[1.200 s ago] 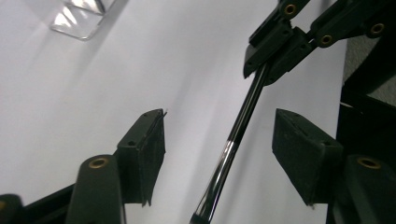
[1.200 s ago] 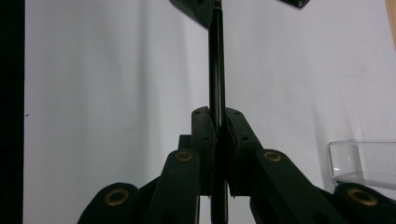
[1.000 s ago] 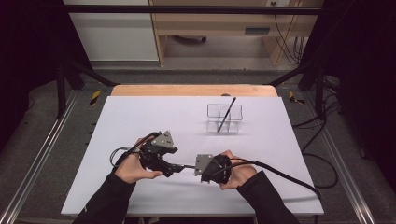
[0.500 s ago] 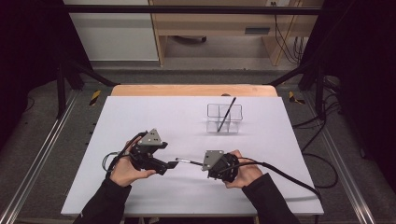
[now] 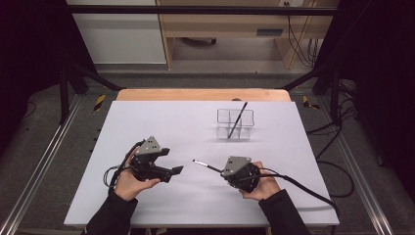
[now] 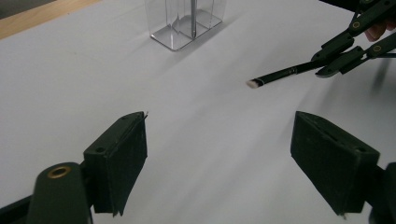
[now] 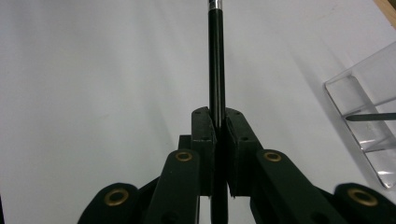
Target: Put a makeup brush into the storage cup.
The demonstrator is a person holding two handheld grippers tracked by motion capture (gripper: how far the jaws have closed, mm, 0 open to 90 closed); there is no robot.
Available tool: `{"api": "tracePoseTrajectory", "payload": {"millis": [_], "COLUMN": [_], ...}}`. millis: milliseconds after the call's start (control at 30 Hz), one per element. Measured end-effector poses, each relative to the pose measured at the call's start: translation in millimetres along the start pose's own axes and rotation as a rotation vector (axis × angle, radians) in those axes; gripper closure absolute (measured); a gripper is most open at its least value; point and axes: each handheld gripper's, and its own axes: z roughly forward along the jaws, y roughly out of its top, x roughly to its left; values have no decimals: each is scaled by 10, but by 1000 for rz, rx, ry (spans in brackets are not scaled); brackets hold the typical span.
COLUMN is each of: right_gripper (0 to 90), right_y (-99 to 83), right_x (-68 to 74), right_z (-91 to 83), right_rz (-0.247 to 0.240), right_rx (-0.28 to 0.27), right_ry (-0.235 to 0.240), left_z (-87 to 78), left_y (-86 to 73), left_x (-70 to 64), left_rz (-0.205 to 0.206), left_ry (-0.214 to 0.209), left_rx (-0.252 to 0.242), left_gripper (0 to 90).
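A person stood at the white bench (image 5: 147, 117) with a claw in each hand. The right claw (image 5: 221, 171) was closed tight on a thin black pen (image 5: 208, 166). In the right gripper view, the two black jaws pinched the pen (image 7: 216, 70) from both sides, and the pen stuck straight out in front of them. The pen had a small pale tip (image 6: 252, 84) and a shiny silver ring near that end. From up high, the pen pointed to the left, across the bench, toward the other hand. It was held just above the bench and I could not tell if its tip touched the top. The left claw (image 5: 176, 170) was wide open and held nothing. In the left gripper view, its two jaws stood far apart with only bare bench between them. The right claw (image 6: 343, 56) and the pen were farther off, up and to the right in that view. The pale tip of the pen was near the left claw but did not touch it. A clear box (image 5: 235, 123) with little walls inside stood farther back on the bench, well apart from both hands. Another thin dark stick (image 5: 238, 119) leaned inside that box, with its top poking out over the rim. A black cable (image 5: 303, 188) trailed away from the right claw across the bench.
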Motion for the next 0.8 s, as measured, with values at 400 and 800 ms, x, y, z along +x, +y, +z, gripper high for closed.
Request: {"api": "tracePoseTrajectory", "payload": {"millis": [400,800], "right_gripper": [842,841], "right_y": [-83,-82], "right_x": [-23,2], "right_z": [-49,-57], "right_rz": [112,225], "right_rx": [-81,-179], "right_ry": [-25,-47], "left_z": [-19,50], "left_y": [-77,-114], "left_x": [-94,-196], "left_rz": [-37,-93], "left_ry": [32,38], "left_rx": [-87,-186], "left_gripper": [175,180]}}
